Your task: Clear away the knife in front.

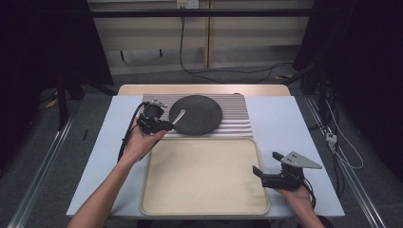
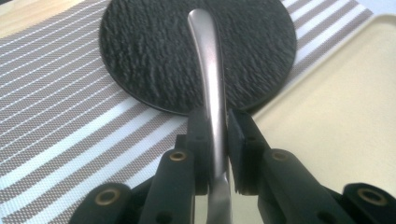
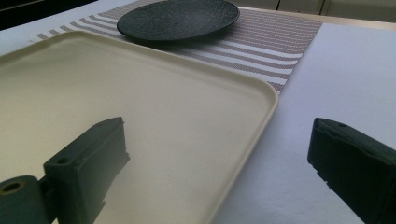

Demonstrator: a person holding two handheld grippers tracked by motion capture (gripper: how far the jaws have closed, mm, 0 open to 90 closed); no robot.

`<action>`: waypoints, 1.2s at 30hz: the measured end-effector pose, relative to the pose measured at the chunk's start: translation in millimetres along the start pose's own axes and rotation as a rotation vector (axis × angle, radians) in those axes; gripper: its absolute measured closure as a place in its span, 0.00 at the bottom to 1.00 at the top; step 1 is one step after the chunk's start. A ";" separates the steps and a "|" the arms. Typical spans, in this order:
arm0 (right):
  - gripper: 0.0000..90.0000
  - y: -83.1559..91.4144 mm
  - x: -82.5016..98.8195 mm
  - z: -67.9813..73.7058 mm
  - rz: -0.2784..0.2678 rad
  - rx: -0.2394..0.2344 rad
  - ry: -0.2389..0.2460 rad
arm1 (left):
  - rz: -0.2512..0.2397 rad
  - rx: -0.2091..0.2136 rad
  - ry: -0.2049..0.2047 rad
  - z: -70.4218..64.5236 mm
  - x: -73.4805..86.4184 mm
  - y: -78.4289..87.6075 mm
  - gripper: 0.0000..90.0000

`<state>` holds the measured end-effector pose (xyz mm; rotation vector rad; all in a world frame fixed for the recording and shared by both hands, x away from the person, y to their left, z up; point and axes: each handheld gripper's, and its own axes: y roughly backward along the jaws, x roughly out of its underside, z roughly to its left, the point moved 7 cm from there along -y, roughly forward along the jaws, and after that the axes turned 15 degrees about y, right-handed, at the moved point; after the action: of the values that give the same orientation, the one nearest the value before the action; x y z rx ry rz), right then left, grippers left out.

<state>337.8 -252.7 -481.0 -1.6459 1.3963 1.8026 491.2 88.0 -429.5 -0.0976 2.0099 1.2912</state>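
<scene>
the metal utensil handle (image 2: 208,70) sits clamped in your left gripper (image 1: 164,125), its free end over the black plate (image 1: 196,115) (on the striped mat (image 1: 235,116) at the tabletop's far edge). your right gripper (image 1: 266,164) gapes, holding nothing, at the cream tray's (image 1: 199,199) right rim.

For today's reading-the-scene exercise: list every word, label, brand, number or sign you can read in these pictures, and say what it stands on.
None: no readable text in any view.
Metal utensil handle held in the left tongs: no stamp or brand visible.
Dark round plate, striped placemat, cream tray: no print.
White wall fixture at the top of the high view: too small to read any marking.
</scene>
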 end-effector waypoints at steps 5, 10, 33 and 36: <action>0.05 -0.5 -0.1 0.0 -0.001 0.001 -0.002 | -0.006 0.005 -0.009 -7.6 5.0 5.2 0.89; 0.05 -0.8 0.0 -0.1 0.000 0.001 -0.002 | -0.005 -0.005 -0.016 -14.3 10.7 8.8 0.89; 0.06 -1.1 0.0 0.2 -0.001 -0.002 0.000 | 0.048 0.035 -0.059 -51.1 42.6 2.9 0.89; 0.06 -1.2 0.0 0.4 0.000 -0.002 0.002 | 0.054 0.040 -0.056 -54.7 46.7 0.8 0.89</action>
<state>338.5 -251.9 -481.6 -1.6490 1.3957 1.8039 427.6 58.4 -445.1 0.0117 2.0018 1.2726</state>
